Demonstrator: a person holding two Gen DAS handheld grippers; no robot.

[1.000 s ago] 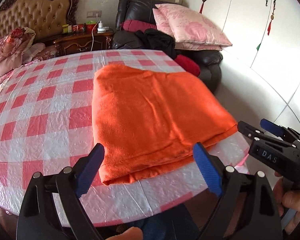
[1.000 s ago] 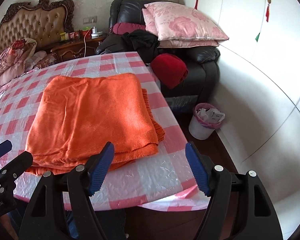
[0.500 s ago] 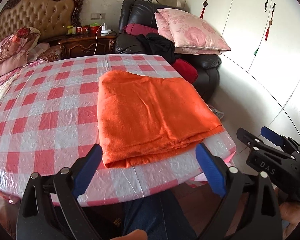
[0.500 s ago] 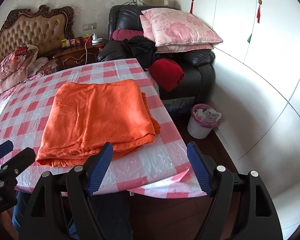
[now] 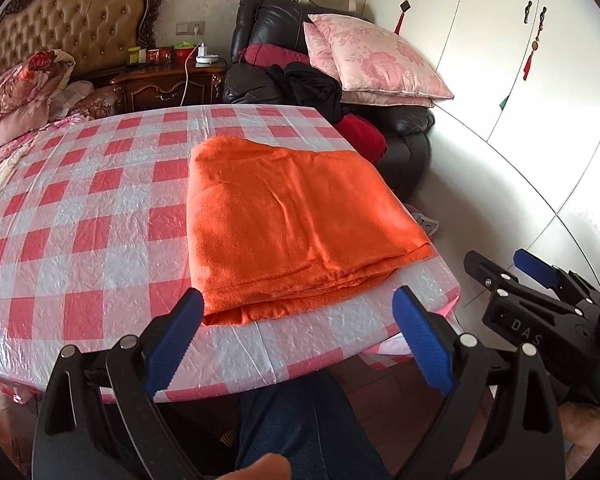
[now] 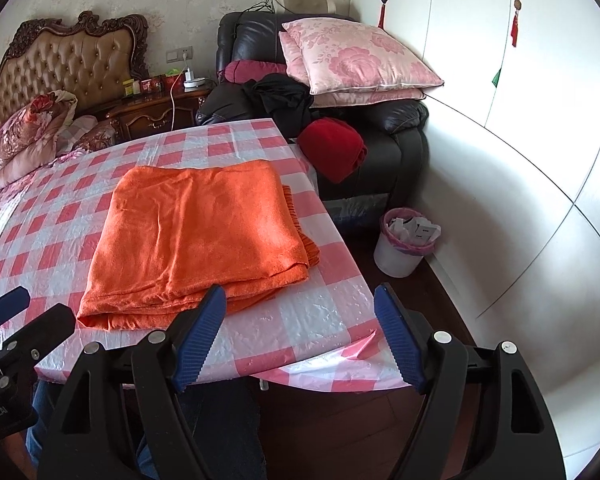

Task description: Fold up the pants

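Orange pants (image 5: 296, 216) lie folded in a flat stack on the checked worktop (image 5: 100, 216), close to its near edge. The left hand-held gripper (image 5: 296, 336) and right hand-held gripper (image 6: 298, 336) hang off that edge — both released, nothing between their fingers. The risk: the slick plastic cover lets the stack slide, or a stray nudge spills the offset lower layers.

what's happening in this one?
A person holds a gripper in each hand over a checked table. The orange pants lie folded into a flat stack near the table's front edge. The left gripper and the right gripper are both open and empty, clear of the cloth. The fold looks done.
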